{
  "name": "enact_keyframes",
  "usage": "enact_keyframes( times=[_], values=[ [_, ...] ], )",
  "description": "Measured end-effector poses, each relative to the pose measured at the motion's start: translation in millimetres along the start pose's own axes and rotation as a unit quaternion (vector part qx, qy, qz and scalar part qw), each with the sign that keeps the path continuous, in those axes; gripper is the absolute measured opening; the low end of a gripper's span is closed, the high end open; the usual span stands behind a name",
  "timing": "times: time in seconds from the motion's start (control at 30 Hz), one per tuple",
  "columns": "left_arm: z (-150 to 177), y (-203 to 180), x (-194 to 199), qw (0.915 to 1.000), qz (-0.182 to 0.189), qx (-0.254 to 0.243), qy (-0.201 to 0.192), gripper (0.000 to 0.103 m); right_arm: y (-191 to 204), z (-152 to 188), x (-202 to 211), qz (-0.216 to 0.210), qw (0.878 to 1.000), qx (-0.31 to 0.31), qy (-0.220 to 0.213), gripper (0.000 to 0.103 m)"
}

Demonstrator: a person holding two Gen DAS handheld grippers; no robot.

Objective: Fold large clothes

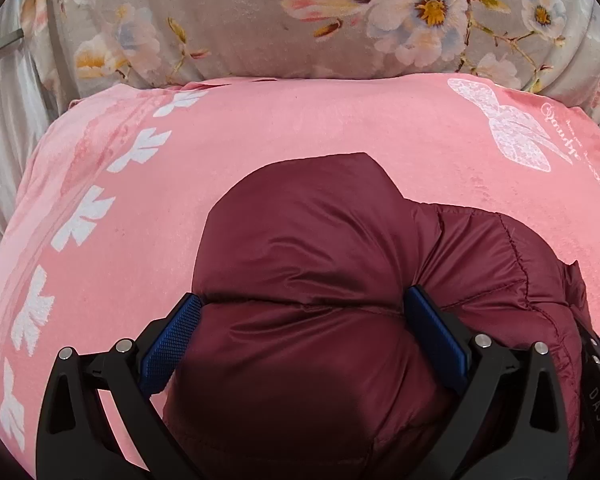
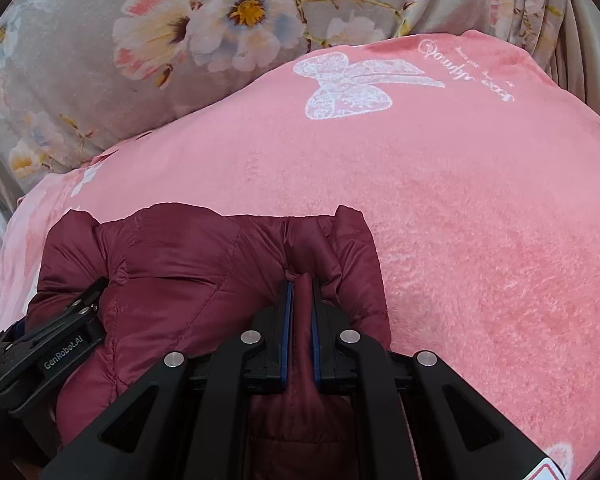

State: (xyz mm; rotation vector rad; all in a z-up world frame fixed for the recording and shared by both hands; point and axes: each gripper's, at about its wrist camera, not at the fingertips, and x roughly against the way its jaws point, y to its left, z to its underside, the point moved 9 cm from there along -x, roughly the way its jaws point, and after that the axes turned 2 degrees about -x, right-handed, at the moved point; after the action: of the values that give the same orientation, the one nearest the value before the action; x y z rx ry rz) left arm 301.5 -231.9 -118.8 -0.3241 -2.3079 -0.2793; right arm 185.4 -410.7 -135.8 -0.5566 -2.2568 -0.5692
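Note:
A maroon puffer jacket (image 1: 300,232) lies bunched on a pink blanket (image 1: 300,120). My left gripper (image 1: 304,304) stands with its jaws wide apart, and a puffy bulge of the jacket fills the gap between its blue pads (image 1: 172,340). In the right wrist view the jacket (image 2: 180,264) spreads to the left, and my right gripper (image 2: 302,280) is shut on a narrow fold of it. The left gripper's black body (image 2: 56,344) shows at the left of that view, resting on the jacket. Part of the right gripper (image 1: 596,356) shows at the far right edge of the left wrist view.
The pink blanket (image 2: 480,220) carries a white bow print (image 2: 348,88) and a row of white leaf prints (image 1: 84,216). Behind it lies a grey floral quilt (image 1: 260,20). Pale sheet folds (image 1: 4,120) run along the left.

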Motion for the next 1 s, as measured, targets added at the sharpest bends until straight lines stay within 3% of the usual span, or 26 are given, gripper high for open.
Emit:
enact_keyframes(
  times=[0.2,0.3,0.33,0.37,0.43,0.47,0.6,0.67,0.7,0.83,0.87,0.9,0.93,1.0],
  values=[
    [-0.6,-0.2,-2.1,1.0,0.002,0.002,0.001,0.098,-1.6,-1.1,-1.4,-0.017,1.0,-0.013,0.001,0.006],
    [0.9,4.2,-0.4,0.999,0.041,0.014,0.012,0.098,-6.2,-2.0,8.6,-0.03,0.999,-0.029,0.009,0.007],
    [3.2,8.6,3.6,0.9977,0.061,0.017,0.023,0.098,-7.9,-0.8,18.3,-0.031,0.999,-0.034,0.014,0.011],
    [8.3,17.4,13.5,0.9949,0.091,0.025,0.037,0.098,-10.1,1.4,34.8,-0.038,0.998,-0.041,0.015,0.018],
    [18.7,31.6,32.6,0.9889,0.131,0.05,0.049,0.098,-19.0,7.2,62.5,-0.031,0.998,-0.047,0.004,0.074],
    [27.4,42.3,45.3,0.9837,0.158,0.066,0.055,0.098,-24.5,16.1,76.6,-0.026,0.999,-0.044,0.003,0.077],
    [68.3,60.4,56.9,0.9686,0.206,0.095,0.102,0.098,-30.9,63.3,84.1,-0.063,0.994,-0.054,0.073,0.077],
    [89.6,57.6,52.7,0.9546,0.24,0.113,0.136,0.098,-34.3,78.8,82.2,-0.09,0.988,-0.088,0.091,0.077],
    [100.9,57.3,50.6,0.9438,0.262,0.137,0.149,0.098,-35.5,84.8,80.2,-0.106,0.983,-0.109,0.1,0.078],
    [102.6,50.0,56.4,0.9439,0.271,0.128,0.139,0.098,-28.8,87.7,78.5,-0.113,0.983,-0.112,0.095,0.076],
    [101.7,43.6,58.4,0.9425,0.279,0.119,0.142,0.098,-24.2,87.6,76.8,-0.12,0.981,-0.109,0.101,0.069],
    [99.7,38.2,61.6,0.939,0.292,0.111,0.143,0.086,-20.1,87.2,75.8,-0.129,0.98,-0.11,0.105,0.053],
    [97.4,31.4,66.3,0.9351,0.307,0.103,0.144,0.08,-15.0,86.0,75.9,-0.146,0.976,-0.118,0.107,0.044],
    [89.4,27.9,73.3,0.9438,0.292,0.079,0.134,0.062,-8.2,79.7,82.1,-0.151,0.977,-0.111,0.102,0.022]
  ],
)
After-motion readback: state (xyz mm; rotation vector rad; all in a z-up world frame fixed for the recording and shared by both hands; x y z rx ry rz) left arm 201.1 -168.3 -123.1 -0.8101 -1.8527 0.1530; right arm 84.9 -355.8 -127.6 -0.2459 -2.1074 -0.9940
